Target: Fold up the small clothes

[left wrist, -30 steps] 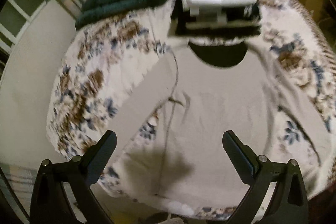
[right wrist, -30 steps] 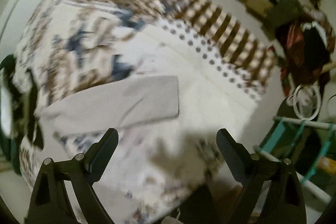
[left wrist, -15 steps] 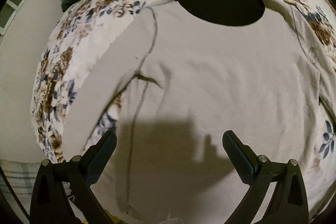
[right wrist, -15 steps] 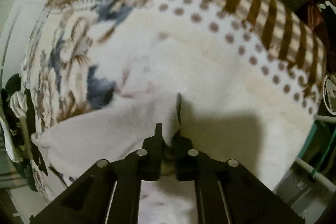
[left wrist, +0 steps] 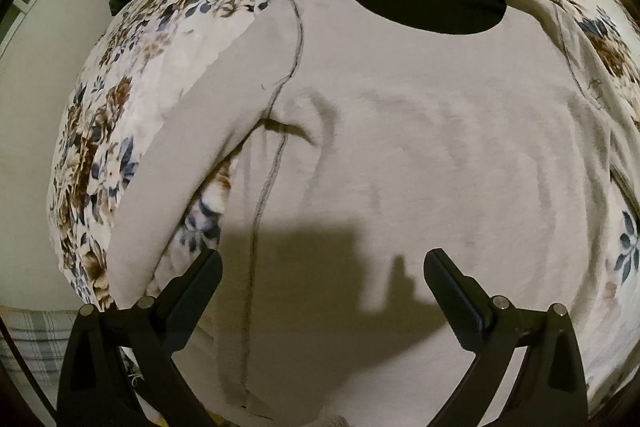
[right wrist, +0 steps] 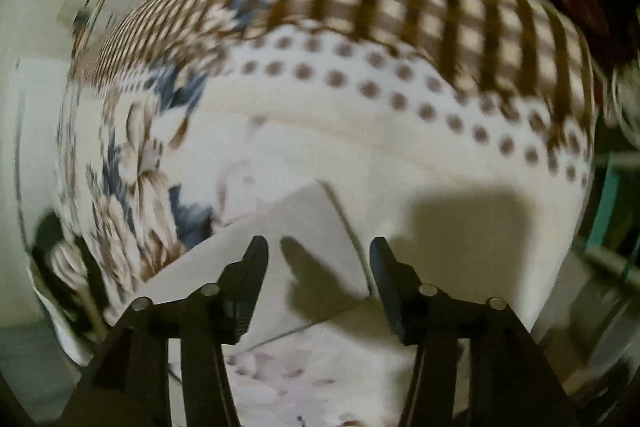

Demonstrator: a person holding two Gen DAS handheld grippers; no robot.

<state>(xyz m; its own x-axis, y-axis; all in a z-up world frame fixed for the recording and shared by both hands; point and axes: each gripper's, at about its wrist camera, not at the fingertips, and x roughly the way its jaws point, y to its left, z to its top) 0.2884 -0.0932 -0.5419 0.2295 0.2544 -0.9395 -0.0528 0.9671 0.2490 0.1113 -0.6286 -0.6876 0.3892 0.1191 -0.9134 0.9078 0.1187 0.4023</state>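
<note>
Dim and warm, hard shadows on the shirt [left wrist: 420,155], heavy fisheye bending, right-wrist view motion-blurred at edges.

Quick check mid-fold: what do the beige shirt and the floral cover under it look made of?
The beige shirt looks like a soft matte cotton-type knit: it lies in shallow rounded wrinkles, with dark overlock stitching along its seams and a black inner neck. The floral cover looks like a plush, fleece-like blanket with a printed pattern; its surface seems slightly fuzzy, though blur leaves that open.

Right gripper [right wrist: 318,259] parted above grey sleeve [right wrist: 280,251].
</note>
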